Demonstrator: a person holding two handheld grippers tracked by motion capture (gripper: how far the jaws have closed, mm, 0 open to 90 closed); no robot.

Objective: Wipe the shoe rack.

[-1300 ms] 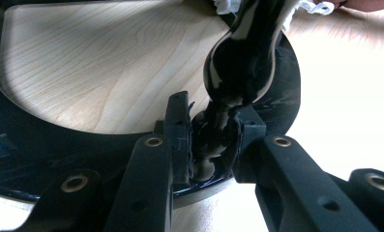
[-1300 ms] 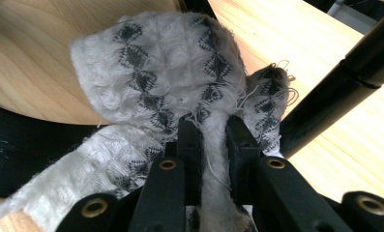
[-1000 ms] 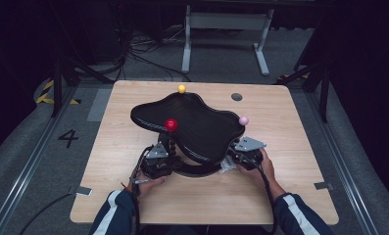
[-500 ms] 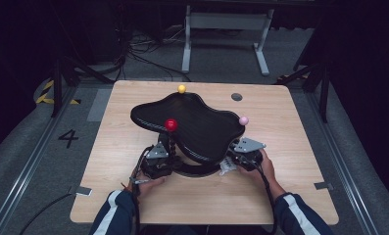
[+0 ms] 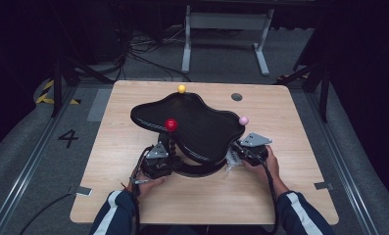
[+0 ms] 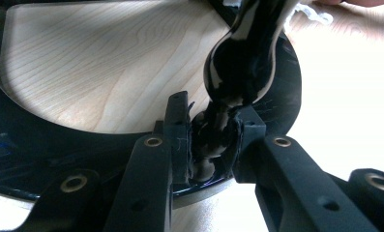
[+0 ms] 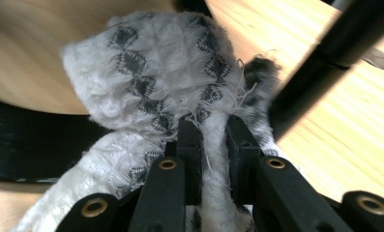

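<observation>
- A glossy black stand with a wavy, cloud-shaped top tray (image 5: 197, 122) sits near the middle of the pale wooden counter (image 5: 300, 147); everything below is placed relative to this stand.
- Its tray is carried on a curved, bulbous black stem (image 6: 240, 67) that rises from a ring-shaped black base (image 5: 202, 170) lying flat on the counter.
- The left tool (image 5: 163, 157) is at the stand's near left side, held by the person's left hand (image 5: 145, 183); in the left gripper view its two black jaws are clamped on the lower, narrow part of the stem, just above the base ring.
- The right tool (image 5: 235, 155) is at the stand's near right side, in the person's right hand (image 5: 266, 164); its jaws are pinched tight on a white woven cloth with a grey diamond pattern (image 7: 165, 92).
- The cloth bunches up ahead of those jaws, close beside the base ring and under the tray's right edge; whether it touches the stand I cannot tell.
- Three small balls stand around the tray: a red ball (image 5: 171, 124) at its near left edge, a yellow ball (image 5: 182, 88) at its far edge and a pink ball (image 5: 243, 120) at its right edge.
- A small dark round mark (image 5: 236, 97) shows in the counter beyond the stand's far right.
</observation>
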